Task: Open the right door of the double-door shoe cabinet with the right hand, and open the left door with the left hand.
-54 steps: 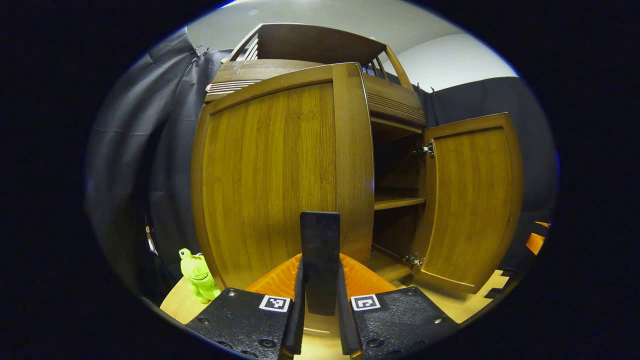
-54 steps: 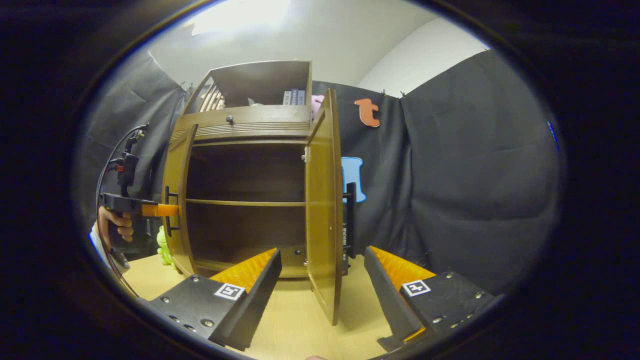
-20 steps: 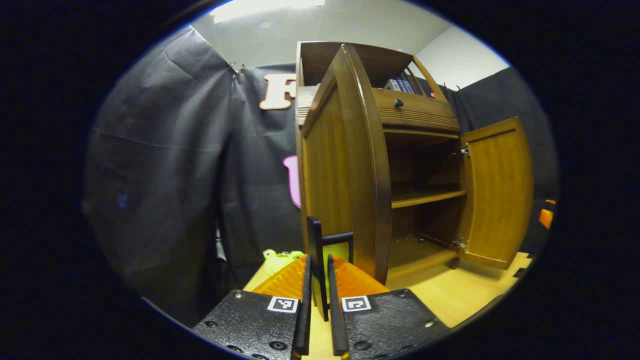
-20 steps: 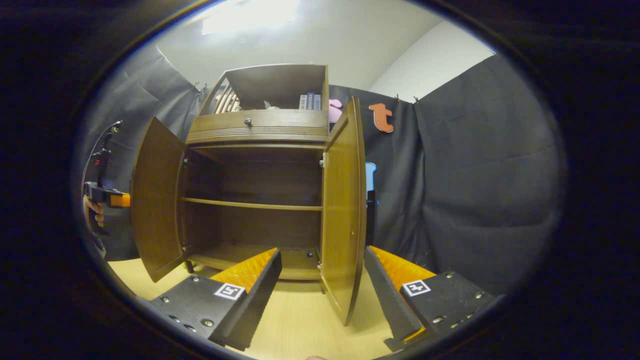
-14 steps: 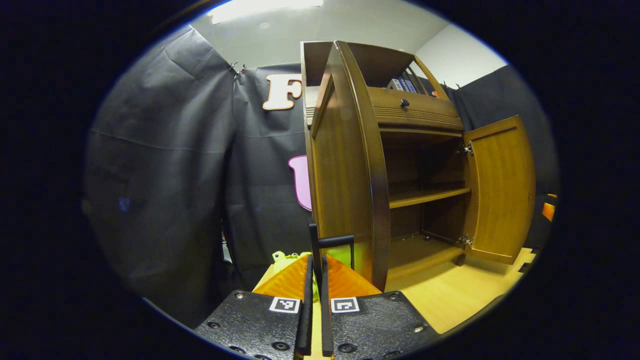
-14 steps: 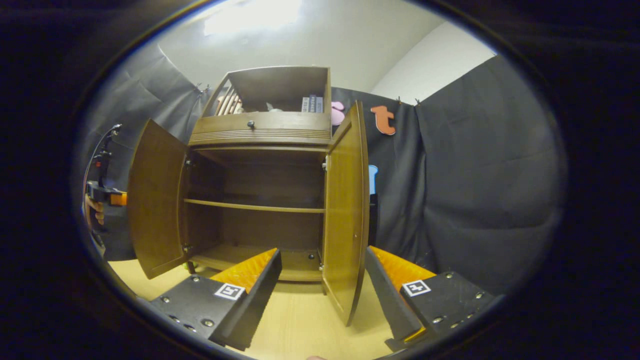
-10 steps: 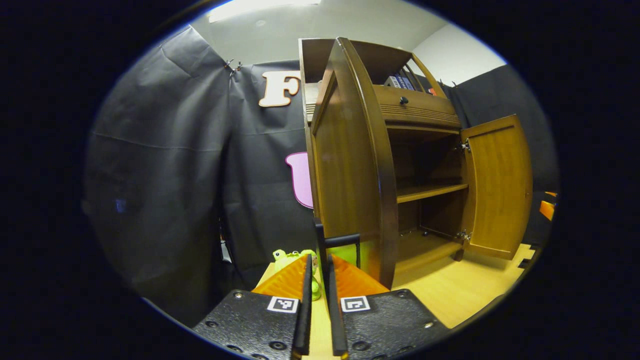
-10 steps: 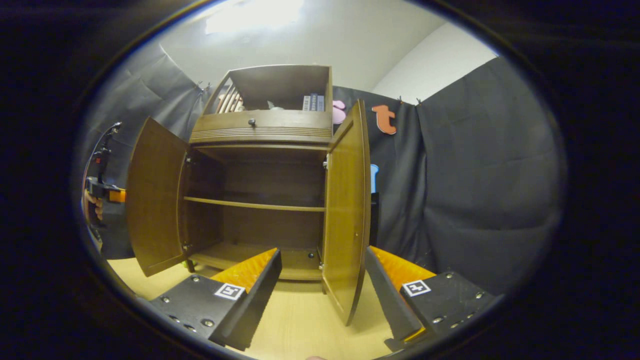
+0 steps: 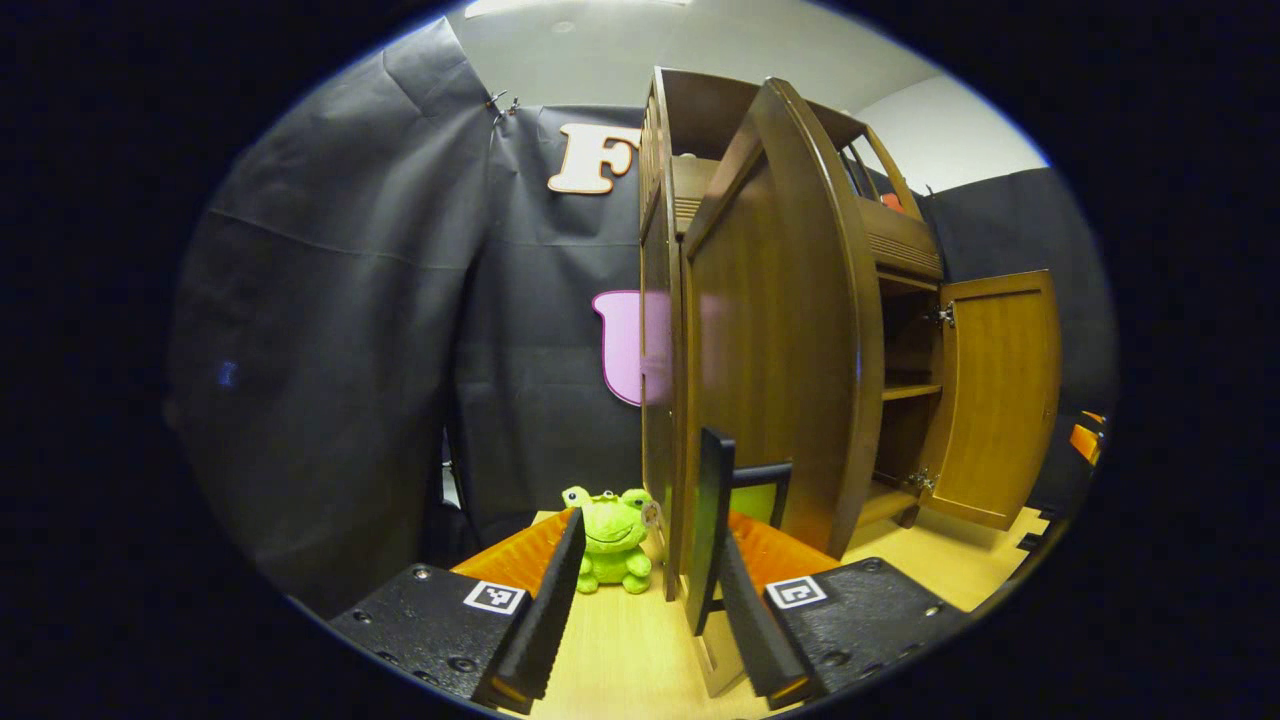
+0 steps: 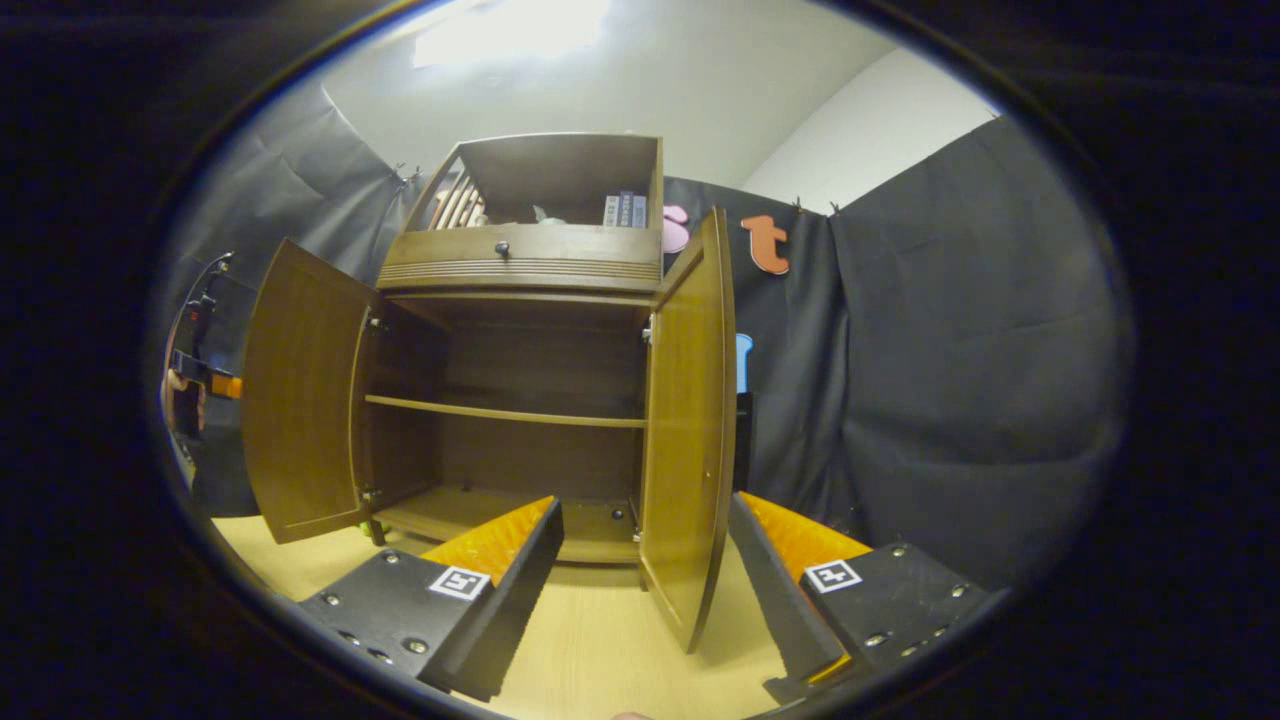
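One brown wooden double-door shoe cabinet (image 10: pixel 520 300) stands on the light wooden bench (image 10: pixel 600 650), at its back edge against the booth wall. Both doors open: left door (image 10: pixel 300 400) swung wide, right door (image 10: pixel 690 420) edge-on. Two inner levels, one shelf (image 10: pixel 505 412) between them. One drawer with a single knob (image 10: pixel 501 246) above, books in the top cubby. Left gripper (image 9: pixel 640 590): fingers apart, the left door's black bar handle (image 9: pixel 715 510) between them, contact unclear. Right gripper (image 10: pixel 640 560): fingers spread, straddling the right door's lower edge without touching. One green plush frog (image 9: pixel 612 540) sits at the cabinet's left side.
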{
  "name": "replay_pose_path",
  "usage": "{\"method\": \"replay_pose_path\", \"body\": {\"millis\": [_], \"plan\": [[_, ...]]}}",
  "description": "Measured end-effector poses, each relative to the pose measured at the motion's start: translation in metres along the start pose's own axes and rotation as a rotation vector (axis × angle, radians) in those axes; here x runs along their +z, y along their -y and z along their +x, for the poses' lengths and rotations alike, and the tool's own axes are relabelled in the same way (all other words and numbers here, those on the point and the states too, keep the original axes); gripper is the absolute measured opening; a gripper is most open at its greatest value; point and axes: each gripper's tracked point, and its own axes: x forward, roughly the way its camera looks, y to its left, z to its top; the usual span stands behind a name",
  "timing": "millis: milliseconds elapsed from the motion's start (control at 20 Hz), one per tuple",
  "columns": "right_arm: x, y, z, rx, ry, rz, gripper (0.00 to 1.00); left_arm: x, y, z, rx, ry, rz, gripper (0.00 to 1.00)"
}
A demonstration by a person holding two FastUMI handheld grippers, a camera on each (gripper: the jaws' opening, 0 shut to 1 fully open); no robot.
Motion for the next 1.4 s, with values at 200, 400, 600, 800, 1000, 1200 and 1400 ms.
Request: {"method": "replay_pose_path", "body": {"millis": [200, 400, 600, 800, 1000, 1200, 1400], "plan": [[0.0, 0.001, 0.0, -0.002, 0.002, -0.001, 0.99, 0.001, -0.007, -0.002, 0.007, -0.004, -0.002, 0.92], [-0.002, 0.001, 0.0, -0.002, -0.003, -0.001, 0.99, 0.002, -0.007, -0.005, 0.038, -0.005, 0.003, 0.98], [-0.003, 0.0, 0.001, 0.005, -0.006, -0.003, 0.99, 0.003, 0.006, -0.015, 0.025, -0.009, 0.019, 0.94], [0.0, 0.002, -0.001, -0.003, -0.003, 0.0, 0.99, 0.017, -0.003, -0.041, 0.067, 0.009, 0.037, 0.9], [-0.004, 0.0, -0.001, -0.001, -0.009, -0.002, 0.99, 0.015, 0.004, -0.057, 0.098, -0.031, 0.04, 0.96], [-0.002, -0.011, -0.001, 0.021, -0.005, -0.002, 0.94, 0.021, 0.012, -0.063, 0.148, -0.038, 0.021, 0.93], [-0.006, -0.014, 0.001, 0.031, -0.016, -0.016, 0.99, 0.043, 0.018, -0.074, 0.214, 0.023, 0.032, 0.92]]}}
